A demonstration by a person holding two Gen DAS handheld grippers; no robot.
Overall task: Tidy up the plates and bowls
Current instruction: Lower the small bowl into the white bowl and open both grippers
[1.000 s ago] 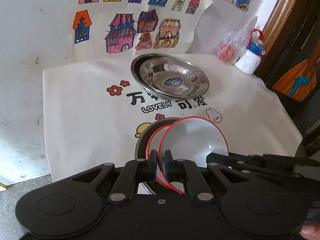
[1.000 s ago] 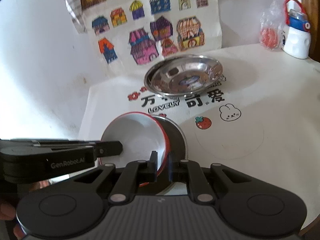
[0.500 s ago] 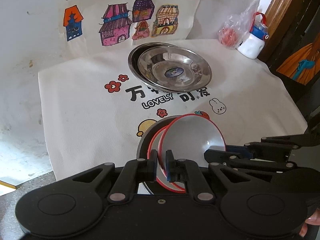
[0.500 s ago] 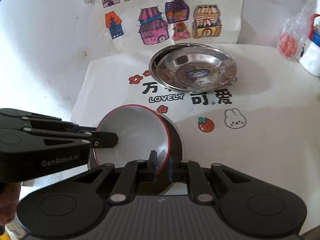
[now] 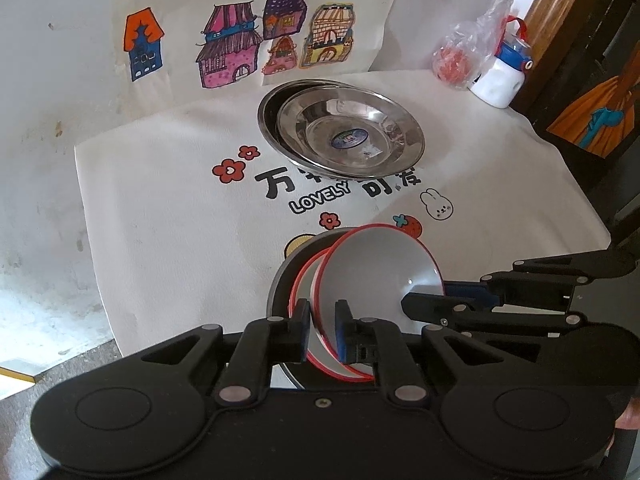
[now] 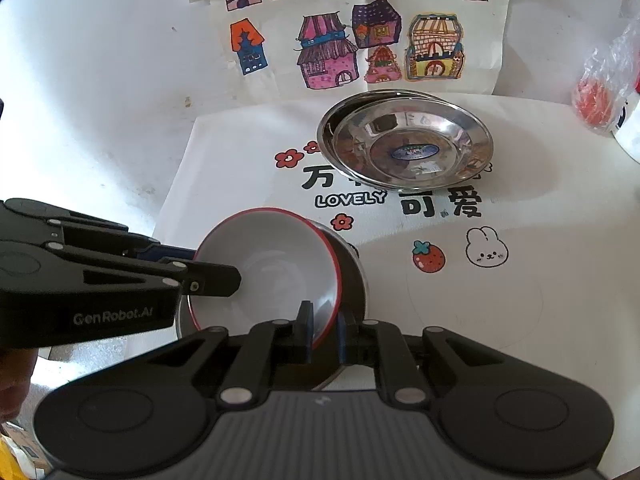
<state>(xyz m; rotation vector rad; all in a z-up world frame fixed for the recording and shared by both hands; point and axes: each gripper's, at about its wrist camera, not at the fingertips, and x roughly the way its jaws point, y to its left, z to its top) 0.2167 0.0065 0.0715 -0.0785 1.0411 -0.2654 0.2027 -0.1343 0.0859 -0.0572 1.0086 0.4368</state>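
Note:
A white bowl with a red rim (image 5: 376, 272) (image 6: 264, 268) is held tilted above a steel bowl (image 5: 282, 280) (image 6: 354, 280) near the mat's front edge. A second red-rimmed bowl (image 5: 310, 280) sits under it inside the steel bowl. My left gripper (image 5: 322, 330) is shut on the white bowl's near-left rim. My right gripper (image 6: 324, 330) is shut on its opposite rim; it shows in the left wrist view (image 5: 420, 306). Two stacked steel plates (image 5: 348, 136) (image 6: 412, 144) lie at the back of the mat.
A white printed mat (image 5: 180, 208) covers the table. A drawing sheet of houses (image 5: 256, 32) leans on the wall behind. A plastic bag with red contents (image 5: 460, 60) and a white bottle with a blue cap (image 5: 500, 76) stand at the back right.
Both grippers have risen with the white bowl, so the mat and steel plates appear lower and further off. The grip on both rims is unchanged.

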